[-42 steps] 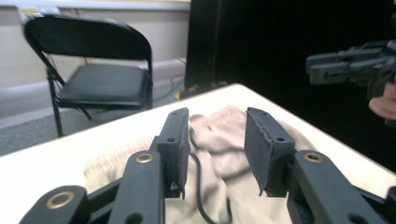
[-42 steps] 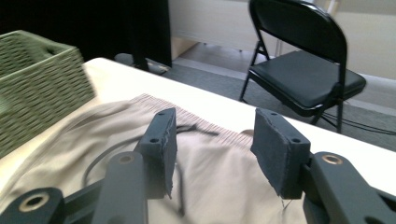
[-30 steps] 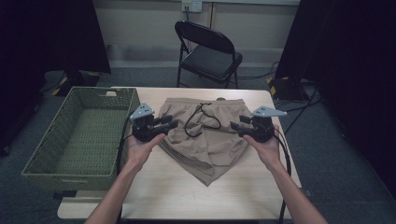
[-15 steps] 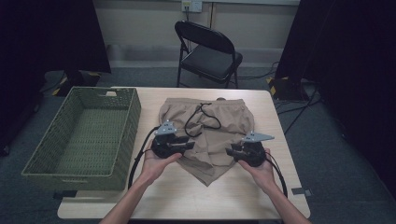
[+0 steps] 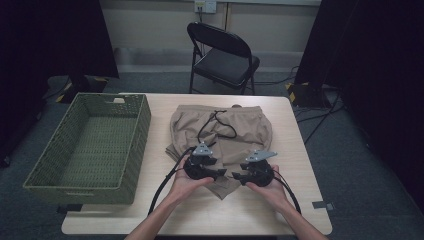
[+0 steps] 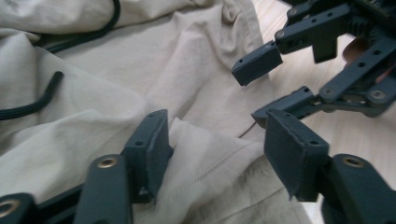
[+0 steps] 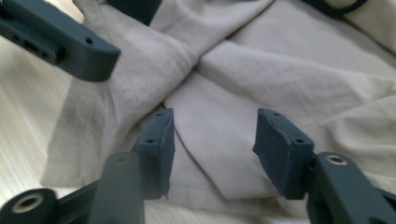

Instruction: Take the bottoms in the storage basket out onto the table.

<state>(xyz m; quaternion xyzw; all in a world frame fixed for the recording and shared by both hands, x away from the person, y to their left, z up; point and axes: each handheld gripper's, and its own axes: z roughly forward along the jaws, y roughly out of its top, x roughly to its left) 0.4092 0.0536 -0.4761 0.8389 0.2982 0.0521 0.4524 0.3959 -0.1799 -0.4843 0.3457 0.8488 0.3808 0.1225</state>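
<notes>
The high view gives us the pair of tan cotton shorts with a black drawstring point(image 5: 225, 137) lying on the light wooden table point(image 5: 300, 150), folded so that their long axis runs away from us: the waistband sits at the far end towards the black folding chair point(image 5: 222, 55), and the narrowed leg end points back at our hands. The black drawstring cord point(image 5: 220, 125) loops loosely over the upper middle of the cloth.

Our left gripper point(image 5: 220, 173) and right gripper point(image 5: 239, 176) sit low at that near end, tips facing each other and close together over the hem. Both have just been opening; their jaws stand apart with cloth lying between them, and the pads press on nothing, so both are released.

The left gripper view adds what the high view cannot resolve: a raised fold of the shorts point(image 6: 205, 154) with a stitched hem rests against the inner face of one jaw, while the other jaw stands clear of it, and the right gripper point(image 6: 261, 88) hangs open just beyond. The right gripper view shows two layers of the shorts point(image 7: 243, 116) crossing in a diagonal overlap between its jaws, with bare table to one side.

Just beside the shorts, on the left, stands the green woven rectangular basket point(image 5: 142, 120).
</notes>
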